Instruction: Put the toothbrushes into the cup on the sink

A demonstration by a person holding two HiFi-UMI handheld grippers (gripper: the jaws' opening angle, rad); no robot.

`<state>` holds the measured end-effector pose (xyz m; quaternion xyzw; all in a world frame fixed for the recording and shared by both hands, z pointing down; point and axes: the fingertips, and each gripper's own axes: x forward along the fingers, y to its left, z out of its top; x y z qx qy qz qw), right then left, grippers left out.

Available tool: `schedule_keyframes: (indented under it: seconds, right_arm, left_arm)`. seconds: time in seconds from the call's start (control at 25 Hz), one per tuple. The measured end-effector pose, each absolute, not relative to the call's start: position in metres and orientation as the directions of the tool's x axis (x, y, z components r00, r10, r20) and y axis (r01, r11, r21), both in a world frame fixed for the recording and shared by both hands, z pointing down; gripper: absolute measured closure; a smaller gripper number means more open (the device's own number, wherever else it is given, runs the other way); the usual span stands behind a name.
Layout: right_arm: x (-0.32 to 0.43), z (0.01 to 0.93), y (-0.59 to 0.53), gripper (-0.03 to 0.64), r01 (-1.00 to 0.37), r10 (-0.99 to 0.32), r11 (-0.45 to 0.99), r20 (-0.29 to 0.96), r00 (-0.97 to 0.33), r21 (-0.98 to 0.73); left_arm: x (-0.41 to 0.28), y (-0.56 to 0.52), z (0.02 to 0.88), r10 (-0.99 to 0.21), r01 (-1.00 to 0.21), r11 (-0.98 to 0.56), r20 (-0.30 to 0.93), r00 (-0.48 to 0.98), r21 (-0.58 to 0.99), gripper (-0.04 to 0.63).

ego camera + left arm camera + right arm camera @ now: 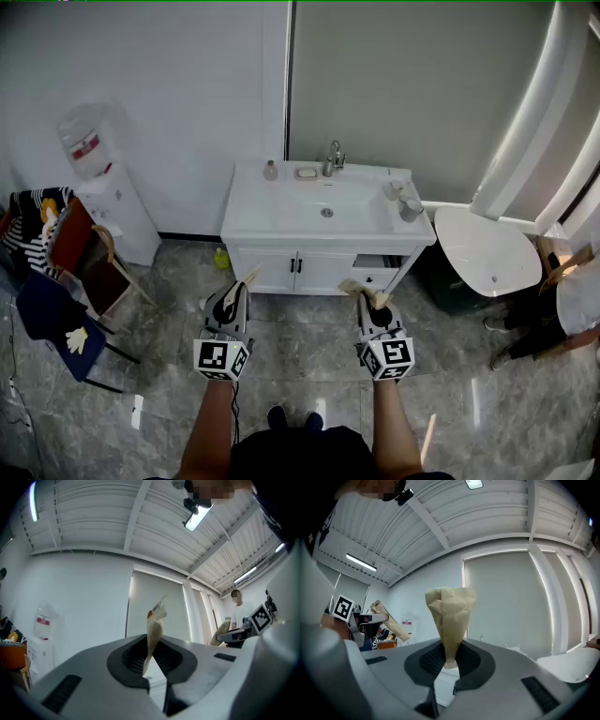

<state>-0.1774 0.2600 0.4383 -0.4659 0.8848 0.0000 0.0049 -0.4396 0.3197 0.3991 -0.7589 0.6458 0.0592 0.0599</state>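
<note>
The white sink (281, 220) stands against the far wall, with two grey cups (410, 208) on its right end. Both grippers hover over the floor in front of the cabinet, apart from the sink. My left gripper (240, 289) (149, 660) is shut on a slim paper-wrapped toothbrush (154, 625) with an orange spot near its top. My right gripper (367, 298) (450, 660) is shut on a toothbrush in a crumpled brown paper wrap (450, 620) (359, 290). Both wraps stick out forward past the jaws.
A faucet (335, 155), soap dish (306, 172) and small bottle (270, 171) sit at the sink's back. One cabinet drawer (375, 265) is ajar. A water dispenser (98, 183) and chairs (56, 309) stand left, a round white table (487, 248) and a seated person (562, 305) right.
</note>
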Motion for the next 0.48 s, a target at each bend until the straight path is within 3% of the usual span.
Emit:
schedule_keyframes:
  seconds: [0.48]
  right_arm:
    - [-0.189, 0.433, 0.255, 0.562, -0.817, -0.816, 0.577, -0.042, -0.576, -0.011]
  left_arm:
    - [-0.448, 0.312, 0.399, -0.972, -0.987, -0.159, -0.177, 0.157, -0.004, 0.549]
